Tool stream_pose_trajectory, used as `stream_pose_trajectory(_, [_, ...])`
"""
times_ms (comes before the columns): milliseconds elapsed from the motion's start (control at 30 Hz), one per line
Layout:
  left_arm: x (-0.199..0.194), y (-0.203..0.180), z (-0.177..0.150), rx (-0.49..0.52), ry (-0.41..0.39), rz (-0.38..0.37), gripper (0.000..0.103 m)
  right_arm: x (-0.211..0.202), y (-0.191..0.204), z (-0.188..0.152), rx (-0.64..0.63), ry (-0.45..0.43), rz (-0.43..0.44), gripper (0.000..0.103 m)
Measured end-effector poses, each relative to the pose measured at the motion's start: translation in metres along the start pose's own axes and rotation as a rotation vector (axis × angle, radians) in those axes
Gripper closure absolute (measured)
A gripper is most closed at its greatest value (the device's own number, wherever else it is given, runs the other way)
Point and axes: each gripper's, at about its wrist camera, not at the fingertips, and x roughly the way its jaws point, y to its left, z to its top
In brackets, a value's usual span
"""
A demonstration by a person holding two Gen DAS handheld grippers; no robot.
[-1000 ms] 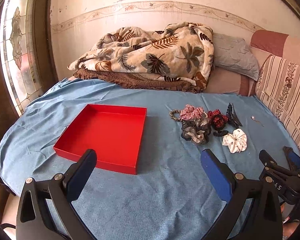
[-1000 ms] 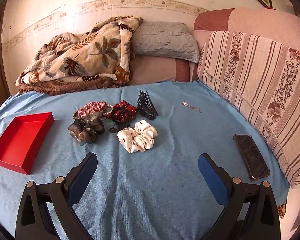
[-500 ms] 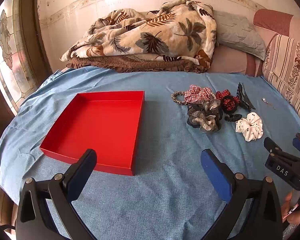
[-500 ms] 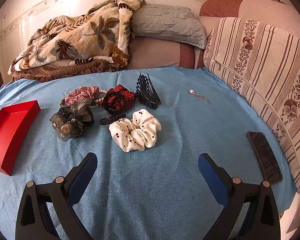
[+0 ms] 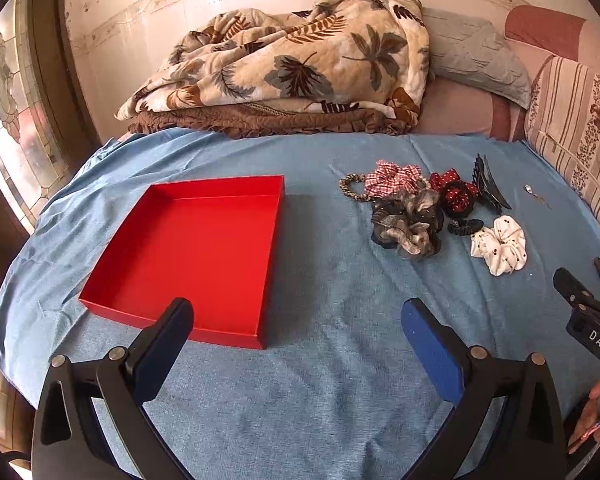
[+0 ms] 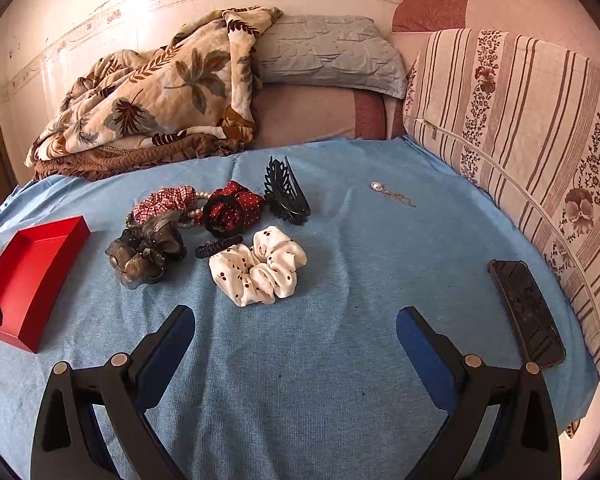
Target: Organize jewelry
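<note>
Both the left gripper [image 5: 296,336] and right gripper [image 6: 296,334] gape wide, empty; the white scrunchie [image 6: 259,266] mid-bed looks soft, light: pinch its bunched folds

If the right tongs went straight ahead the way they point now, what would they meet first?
Probably the white dotted scrunchie, which lies just ahead between the open right tongs, slightly left of centre. Before it there is only bare blue bedsheet. Depth is unclear, so they could touch the sheet first.
</note>
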Motion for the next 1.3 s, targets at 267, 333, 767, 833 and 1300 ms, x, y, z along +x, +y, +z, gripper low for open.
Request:
stream_pose_trajectory(267, [0.009,-0.023,0.012,0.055,-0.006,-0.014,0.0,0.026,0.0,0.015,-0.048,0.047,0.043,0.001])
stream_pose_trajectory(333, [0.015,-0.029,0.014,0.071,-0.001,-0.017,0.0,0.032,0.001,0.017,-0.061,0.05,0.047,0.001])
stream_pose_trajectory(767, [0.062,-0.051,0.019,0.101,0.092,-0.028,0.0,0.071,0.012,0.036,-0.106,0.088,0.076,0.002])
stream_pose_trajectory(833, [0.068,-0.051,0.02,0.099,0.105,-0.029,0.0,0.076,0.012,0.037,-0.108,0.089,0.08,0.002])
stream_pose_trajectory(1300, [0.121,-0.041,0.06,-0.01,0.149,-0.128,0.0,0.101,0.001,0.034,-0.047,0.127,0.138,0.009])
